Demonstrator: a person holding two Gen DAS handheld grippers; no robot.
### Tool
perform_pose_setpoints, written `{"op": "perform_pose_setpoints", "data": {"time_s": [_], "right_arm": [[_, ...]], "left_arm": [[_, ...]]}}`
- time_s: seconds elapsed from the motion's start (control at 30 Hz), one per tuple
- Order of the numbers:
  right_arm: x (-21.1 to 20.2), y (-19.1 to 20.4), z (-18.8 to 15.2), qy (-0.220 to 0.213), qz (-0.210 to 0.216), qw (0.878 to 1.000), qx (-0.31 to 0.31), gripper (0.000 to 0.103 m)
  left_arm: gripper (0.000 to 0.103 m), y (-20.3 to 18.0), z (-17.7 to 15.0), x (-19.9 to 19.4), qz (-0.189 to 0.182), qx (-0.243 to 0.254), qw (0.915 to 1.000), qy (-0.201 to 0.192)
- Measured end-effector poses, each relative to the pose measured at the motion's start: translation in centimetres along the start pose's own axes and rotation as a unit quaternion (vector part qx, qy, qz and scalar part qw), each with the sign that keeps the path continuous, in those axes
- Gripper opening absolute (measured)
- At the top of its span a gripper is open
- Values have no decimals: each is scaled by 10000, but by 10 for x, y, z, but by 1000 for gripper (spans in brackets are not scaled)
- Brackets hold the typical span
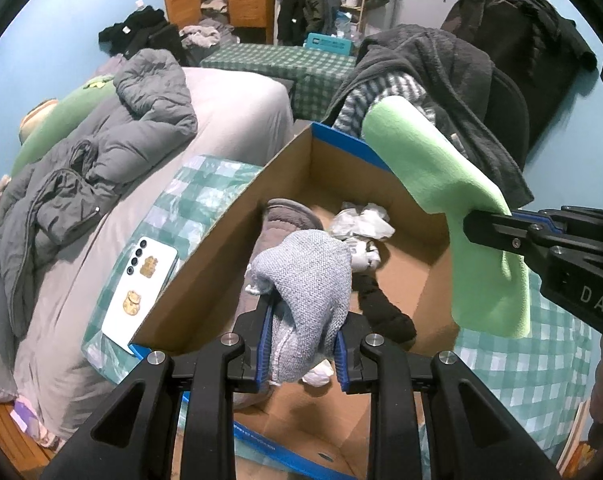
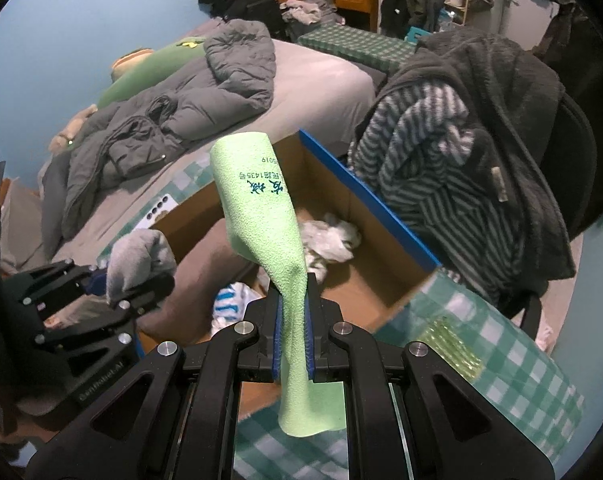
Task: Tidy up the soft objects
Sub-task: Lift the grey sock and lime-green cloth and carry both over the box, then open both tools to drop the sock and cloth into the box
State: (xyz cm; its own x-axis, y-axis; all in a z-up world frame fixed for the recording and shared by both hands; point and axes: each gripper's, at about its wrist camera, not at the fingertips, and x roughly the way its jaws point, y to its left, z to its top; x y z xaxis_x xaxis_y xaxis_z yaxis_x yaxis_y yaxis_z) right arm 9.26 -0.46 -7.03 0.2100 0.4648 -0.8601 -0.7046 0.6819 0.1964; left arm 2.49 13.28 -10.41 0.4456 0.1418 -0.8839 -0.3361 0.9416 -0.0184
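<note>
Left wrist view: my left fingers pinch a grey knitted cloth above the open cardboard box; my right fingers clamp a green cloth over its far side.

The box sits mid frame on a checked cloth. In the box, low & left, lies a pad; a crumpled cloth lies twd the back, w/ a dark sock in front of it. A phone lies on the cloth just left of the box. The bed is left of that, w/ a coat on top. Upper right, behind the box, a chair has clothes on it.
</note>
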Motion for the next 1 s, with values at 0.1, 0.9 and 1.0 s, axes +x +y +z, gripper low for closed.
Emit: {"op": "perform_pose_setpoints", "data": {"time_s": [0.1,0.9,1.0], "right_arm": [[10,2,5,79,102,9999,31,8],[24,-3,12,201,-44,9997,108,48],[17,-8,9,164,-80,9997,134,51]], "left_arm": [[27,3,0,8,-7,-66,9999,90],[54,-2,5,1,-23,144,9999,2],[54,-5,5,-6,-57,174,9998,-55]]}}
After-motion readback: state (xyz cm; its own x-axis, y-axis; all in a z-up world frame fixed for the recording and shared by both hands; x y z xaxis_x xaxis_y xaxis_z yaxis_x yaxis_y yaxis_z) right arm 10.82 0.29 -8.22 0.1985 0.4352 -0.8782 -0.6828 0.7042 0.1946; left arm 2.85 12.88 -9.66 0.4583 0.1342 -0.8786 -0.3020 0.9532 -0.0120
